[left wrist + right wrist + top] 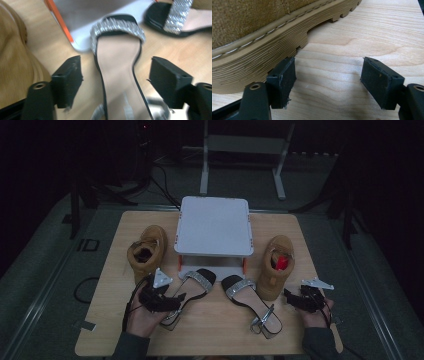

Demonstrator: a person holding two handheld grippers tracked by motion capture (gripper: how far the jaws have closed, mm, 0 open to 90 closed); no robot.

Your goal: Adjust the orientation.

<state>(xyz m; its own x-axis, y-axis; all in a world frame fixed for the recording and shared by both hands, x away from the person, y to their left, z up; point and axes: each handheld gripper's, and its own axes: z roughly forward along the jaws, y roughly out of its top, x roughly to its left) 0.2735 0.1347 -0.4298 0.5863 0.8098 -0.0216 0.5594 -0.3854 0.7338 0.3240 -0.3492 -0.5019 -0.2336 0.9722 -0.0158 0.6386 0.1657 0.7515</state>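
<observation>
Left gripper (175,298) sits over the back half of the left sandal (192,290), jaws spread wide and released. In its own view the sandal's (117,72) insole runs straight up between the two pads, neither pad touching it; the picture is blurred near the heel strap, so I can't say how close the strap is to the jaws. The sandal's toe end, with its glittery band, lies against the foot of the white stand (214,227), and the left boot (146,251) is just beside on the gripper's left.

Right gripper (292,296) rests near the table's (210,332) right edge, jaws open with only bare wood between them. The right boot (275,266) is just beside it: in the right gripper view its ridged sole (262,62) appears to touch the left pad. The right sandal (247,295) lies between the two grippers.
</observation>
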